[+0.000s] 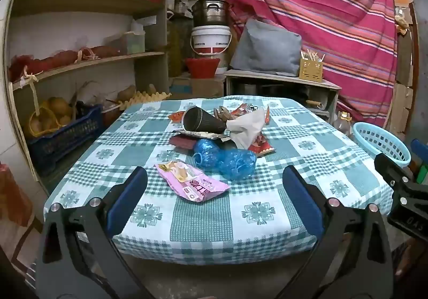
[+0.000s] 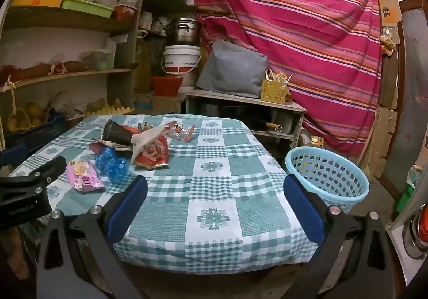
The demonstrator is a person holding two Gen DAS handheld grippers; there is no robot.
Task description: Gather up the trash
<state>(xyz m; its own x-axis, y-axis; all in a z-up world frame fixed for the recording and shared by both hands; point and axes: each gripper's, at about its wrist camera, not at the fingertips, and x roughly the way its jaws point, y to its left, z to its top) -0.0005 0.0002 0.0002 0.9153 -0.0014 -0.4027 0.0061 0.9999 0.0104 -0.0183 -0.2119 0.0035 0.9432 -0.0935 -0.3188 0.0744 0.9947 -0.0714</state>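
Both claws are at full spread and hold nothing. Your left claw (image 1: 214, 192) hangs over the near edge of the tabletop (image 1: 203, 221), pointing slightly down at the trash pile. Your right claw (image 2: 214, 197) sits beside it, over the near right part of the same tabletop, also tilted slightly down. Each claw shows at the edge of the other's view.

Trash is all on the checked cloth, clustered centre to far-left of the tabletop:
- pink wrapper (image 1: 191, 182): nearest item, lying flat, just ahead of your left claw's fingers and between them in the left wrist view. Not touched.
- blue crumpled plastic (image 1: 224, 158): two lumps just behind the pink wrapper, touching or nearly touching each other.
- black cone-shaped cup (image 1: 202, 120): on its side, open mouth toward the left wrist camera, resting on flat packaging.
- white crumpled paper (image 1: 247, 125): against the cup's narrow end, draped over a red wrapper (image 1: 260, 145).
- more red and clear wrappers (image 2: 182, 130) at the far side of the pile; too tangled to count.

The light blue basket (image 2: 327, 177) stands on the floor off the tabletop's right side, upright, open top. In the right wrist view it's just past your right claw's right finger. Contents hard to make out through the holes.

Shelves, buckets and a striped pink cloth (image 2: 294, 31) are behind the tabletop.
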